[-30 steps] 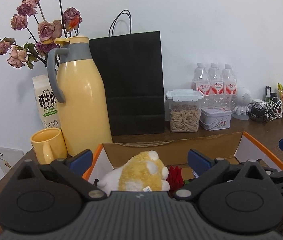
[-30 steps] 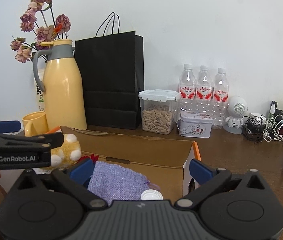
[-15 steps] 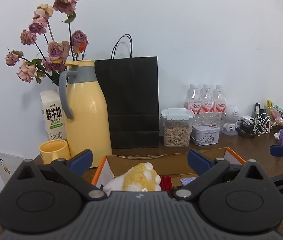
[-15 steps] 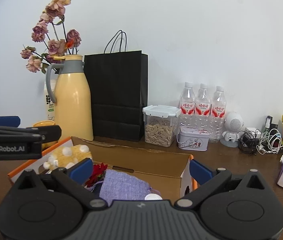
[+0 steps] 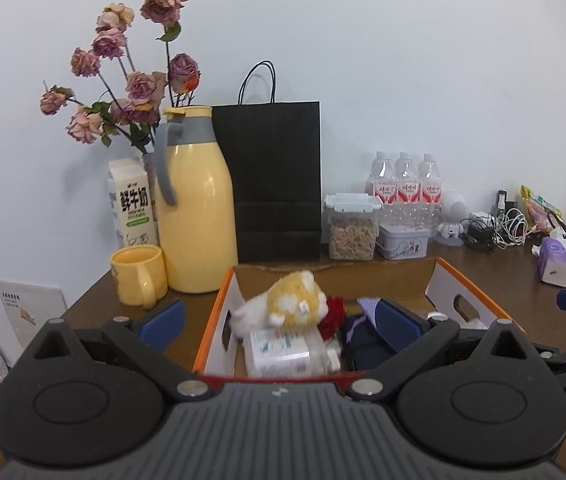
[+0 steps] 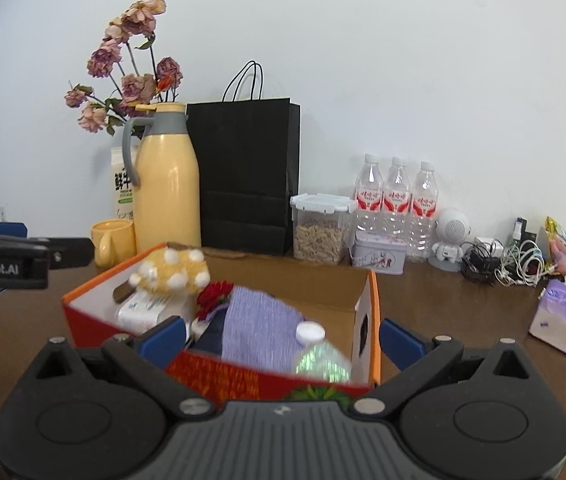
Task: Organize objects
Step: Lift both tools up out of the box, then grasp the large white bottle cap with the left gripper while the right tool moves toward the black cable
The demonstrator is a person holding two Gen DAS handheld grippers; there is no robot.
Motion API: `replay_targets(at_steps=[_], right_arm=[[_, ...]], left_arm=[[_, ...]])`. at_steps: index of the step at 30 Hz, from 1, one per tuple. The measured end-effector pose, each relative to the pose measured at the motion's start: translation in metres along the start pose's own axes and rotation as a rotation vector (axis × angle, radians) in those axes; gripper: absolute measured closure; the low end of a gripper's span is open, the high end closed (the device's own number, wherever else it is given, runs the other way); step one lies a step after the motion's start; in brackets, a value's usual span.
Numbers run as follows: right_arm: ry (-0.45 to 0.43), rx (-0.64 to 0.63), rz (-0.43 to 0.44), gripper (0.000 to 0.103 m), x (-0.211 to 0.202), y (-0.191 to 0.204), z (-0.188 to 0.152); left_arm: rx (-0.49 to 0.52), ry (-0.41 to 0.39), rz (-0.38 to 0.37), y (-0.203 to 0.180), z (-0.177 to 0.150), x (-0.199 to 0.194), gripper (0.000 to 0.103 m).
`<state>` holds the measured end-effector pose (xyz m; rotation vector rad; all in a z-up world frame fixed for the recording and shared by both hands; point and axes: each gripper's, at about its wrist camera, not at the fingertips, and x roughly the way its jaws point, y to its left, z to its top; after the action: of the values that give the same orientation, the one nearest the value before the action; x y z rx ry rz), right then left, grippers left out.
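An orange-edged cardboard box [image 5: 433, 276] [image 6: 371, 300] sits on the brown table in front of both grippers. It holds a yellow-and-white plush toy [image 5: 295, 300] [image 6: 175, 270], a red fabric flower [image 5: 335, 312] [image 6: 215, 294], a purple cloth [image 6: 259, 324], a white packet [image 5: 279, 350] and a bottle with a white cap [image 6: 310, 333]. My left gripper [image 5: 279, 320] is open and empty, above the box's near edge. My right gripper [image 6: 281, 336] is open and empty, above the box's near side.
Along the wall stand a yellow thermos jug [image 5: 193, 208], a yellow mug [image 5: 137, 276], a milk carton [image 5: 131, 204], dried roses [image 5: 131, 84], a black paper bag [image 5: 277, 184], a snack jar [image 5: 351, 228], a tin [image 5: 403, 240], three water bottles [image 5: 405, 184], cables [image 5: 499, 228] and a tissue pack [image 5: 561, 260].
Both grippers have pulled back and risen away from the box, so more of the box and table shows. Both stay open and empty.
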<state>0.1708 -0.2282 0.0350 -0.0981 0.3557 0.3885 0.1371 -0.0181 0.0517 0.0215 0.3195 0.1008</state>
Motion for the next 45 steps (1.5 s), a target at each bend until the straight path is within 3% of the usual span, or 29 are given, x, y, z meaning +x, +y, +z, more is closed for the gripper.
replay_targets(at_steps=[16, 22, 34, 45], right_arm=[[0.085, 0.032, -0.024, 0.0, -0.061, 0.008, -0.061], [0.111, 0.031, -0.016, 0.0, -0.07, 0.008, -0.074], [0.141, 0.064, -0.043, 0.0, -0.066, -0.007, -0.087], [0.167, 0.101, -0.061, 0.0, -0.06, -0.027, -0.097]], left_arm=[[-0.047, 0.123, -0.02, 0.005, -0.067, -0.053, 0.0], [-0.002, 0.165, -0.057, -0.008, -0.084, -0.062, 0.0], [0.081, 0.268, -0.193, -0.049, -0.112, -0.054, 0.0], [0.085, 0.305, -0.197, -0.073, -0.123, -0.029, 0.001]])
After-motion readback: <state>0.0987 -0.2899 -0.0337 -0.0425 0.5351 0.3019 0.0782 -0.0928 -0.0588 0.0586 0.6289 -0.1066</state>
